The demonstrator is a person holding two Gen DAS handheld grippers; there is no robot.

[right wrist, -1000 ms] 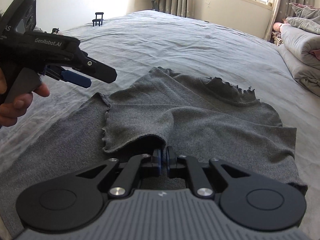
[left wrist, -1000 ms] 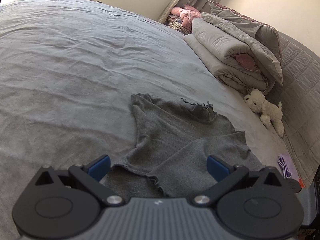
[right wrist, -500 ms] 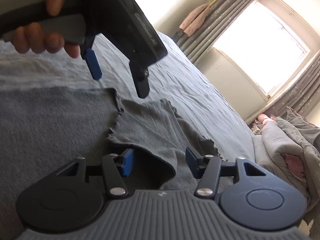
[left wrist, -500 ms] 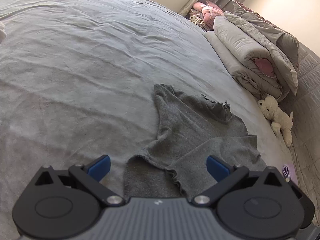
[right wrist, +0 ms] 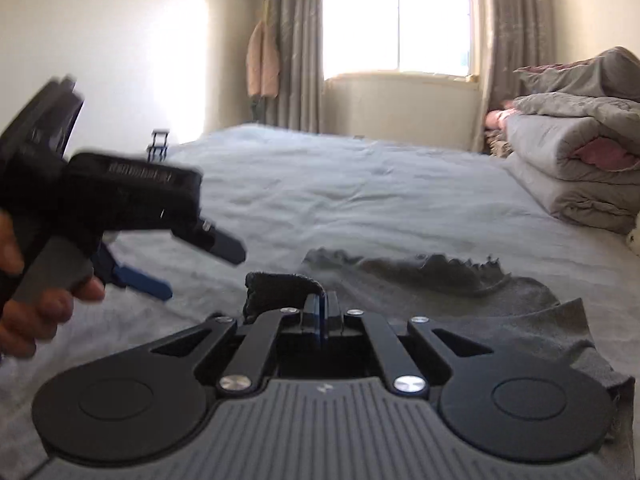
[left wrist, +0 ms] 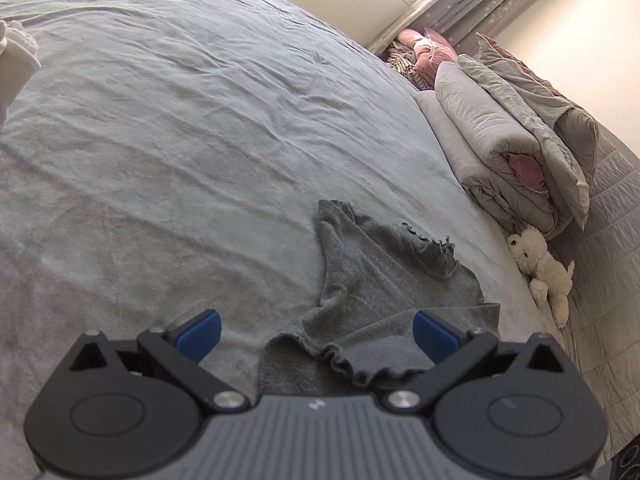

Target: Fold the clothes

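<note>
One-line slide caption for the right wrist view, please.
Right gripper shut on a grey top's hem, left gripper open beside it.

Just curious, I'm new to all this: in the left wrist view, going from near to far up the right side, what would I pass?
Grey top → white plush dog → folded duvets → pink bundle by the curtain.

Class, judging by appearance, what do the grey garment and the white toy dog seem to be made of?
Grey garment: looks like a soft matte knit, probably cotton or wool blend; fuzzy surface and frilled edges suggest it. Toy dog: fluffy white plush, likely synthetic pile.
</note>
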